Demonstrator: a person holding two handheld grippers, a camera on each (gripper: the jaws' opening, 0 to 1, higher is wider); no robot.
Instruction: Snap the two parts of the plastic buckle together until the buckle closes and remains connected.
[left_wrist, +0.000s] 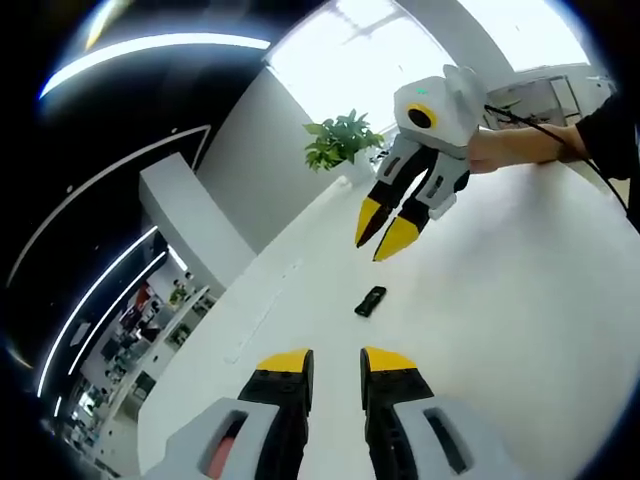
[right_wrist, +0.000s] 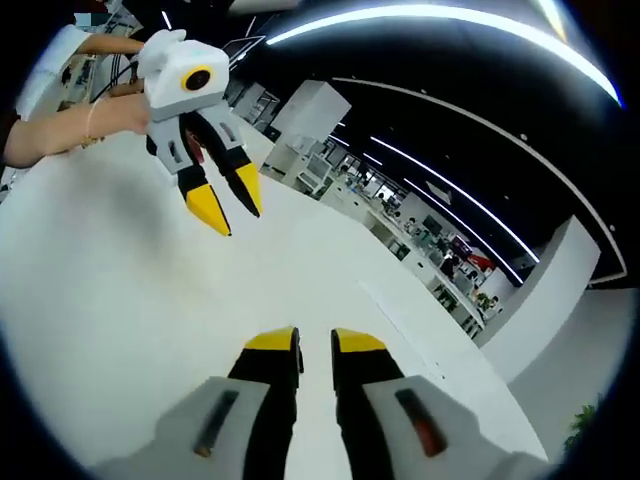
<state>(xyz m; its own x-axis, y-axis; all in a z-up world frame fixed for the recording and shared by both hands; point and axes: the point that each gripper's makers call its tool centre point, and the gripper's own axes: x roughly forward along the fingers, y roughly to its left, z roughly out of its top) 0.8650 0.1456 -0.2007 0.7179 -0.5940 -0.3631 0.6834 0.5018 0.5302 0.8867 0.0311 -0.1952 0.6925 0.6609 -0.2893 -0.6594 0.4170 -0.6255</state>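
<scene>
- The white surface (left_wrist: 520, 300) spreads wide under both your hands, running back toward a grey wall and bright windows in the left gripper view.
- In the right gripper view the same surface (right_wrist: 120, 300) stretches toward a dim hall with shelves and strip lights.
- A potted plant (left_wrist: 340, 140) stands at the far end of the surface, near the window.
- Your right tongs (left_wrist: 388, 232) hang above the surface in the left gripper view, held by your hand (left_wrist: 505, 148), yellow tips slightly parted and holding nothing.
- Your left tongs (right_wrist: 226, 208) float above the surface in the right gripper view, jaws apart and empty; your hand (right_wrist: 85, 125) grips them.
- Your left tongs (left_wrist: 335, 360) rise from the bottom of their own view, with a gap between the tips.
- The black buckle (left_wrist: 370, 300) lies flat on the surface, just ahead of your left tongs and below the tips of your right tongs, touching neither.
</scene>
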